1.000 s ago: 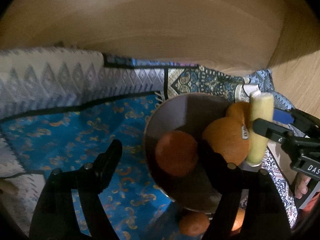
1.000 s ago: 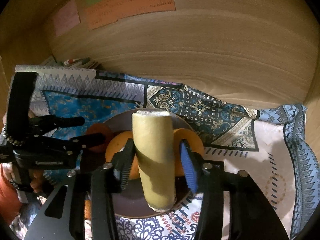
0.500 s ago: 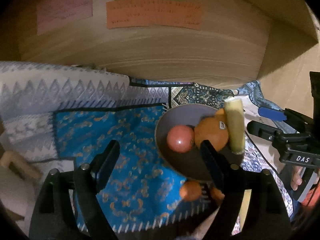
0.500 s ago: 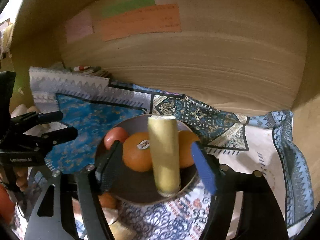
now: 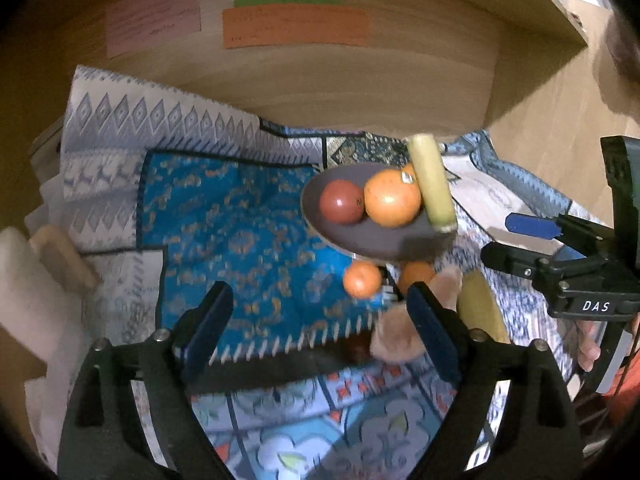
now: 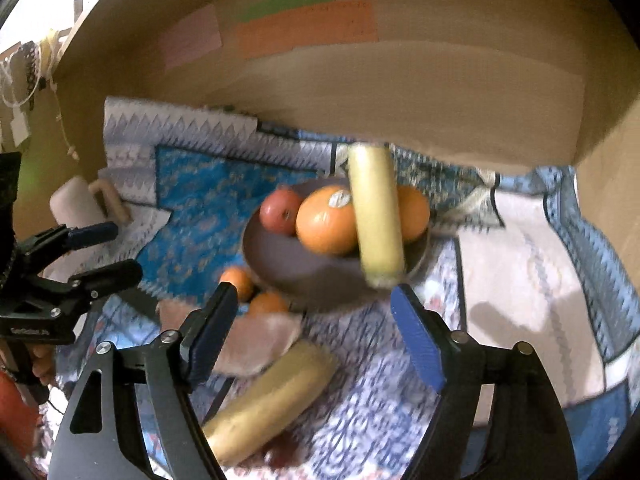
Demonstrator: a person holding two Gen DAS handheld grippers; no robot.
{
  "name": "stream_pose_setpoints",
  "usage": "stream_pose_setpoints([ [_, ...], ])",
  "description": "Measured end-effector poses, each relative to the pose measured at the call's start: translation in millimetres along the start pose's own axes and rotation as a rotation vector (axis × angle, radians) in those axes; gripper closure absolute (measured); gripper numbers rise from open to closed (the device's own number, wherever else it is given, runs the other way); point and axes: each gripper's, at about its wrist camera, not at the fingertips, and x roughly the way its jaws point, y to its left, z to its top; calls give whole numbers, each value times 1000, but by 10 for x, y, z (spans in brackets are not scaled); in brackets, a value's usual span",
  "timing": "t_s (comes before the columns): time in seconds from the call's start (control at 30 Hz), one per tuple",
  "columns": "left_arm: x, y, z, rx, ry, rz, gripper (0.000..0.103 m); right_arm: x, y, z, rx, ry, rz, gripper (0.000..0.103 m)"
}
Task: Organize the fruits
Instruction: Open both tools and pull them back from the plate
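Note:
A dark bowl (image 5: 372, 240) (image 6: 288, 268) on the patterned cloth holds a red apple (image 5: 342, 202) (image 6: 280, 210), two oranges (image 5: 392, 200) (image 6: 414, 212) and a pale yellow cylinder-shaped fruit (image 5: 432, 184) (image 6: 376, 216) that leans across them. Two small oranges (image 5: 362, 280) (image 6: 238, 280) lie just in front of the bowl, beside a brownish lump (image 6: 260, 340) and a long yellow fruit (image 6: 272, 396). My left gripper (image 5: 318, 328) hangs back from the bowl, jaws opening, nothing between them. My right gripper (image 6: 312, 336) is also short of the bowl, jaws opening and empty.
A wooden back wall (image 5: 320, 92) carries orange, green and pink paper notes (image 5: 296, 28). A wooden side wall (image 6: 608, 184) closes the right. At the left edge of the cloth lies a white roll with a wooden handle (image 6: 80, 204). Blue patterned cloth (image 5: 240, 240) spreads left of the bowl.
The right gripper let go of the yellow cylinder fruit, which stays in the bowl. Both grippers pulled back from the bowl and their jaws widened.

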Motion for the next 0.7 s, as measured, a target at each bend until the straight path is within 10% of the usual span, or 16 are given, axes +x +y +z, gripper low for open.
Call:
stream_pose_setpoints([
  [0.33,-45,-52,-494,-45,53,-34,13,146,149,-509,54,94,10,20],
  [0.7,49,-39,-662,-63,70,-26,13,377,193,-326,-37,212,69,18],
])
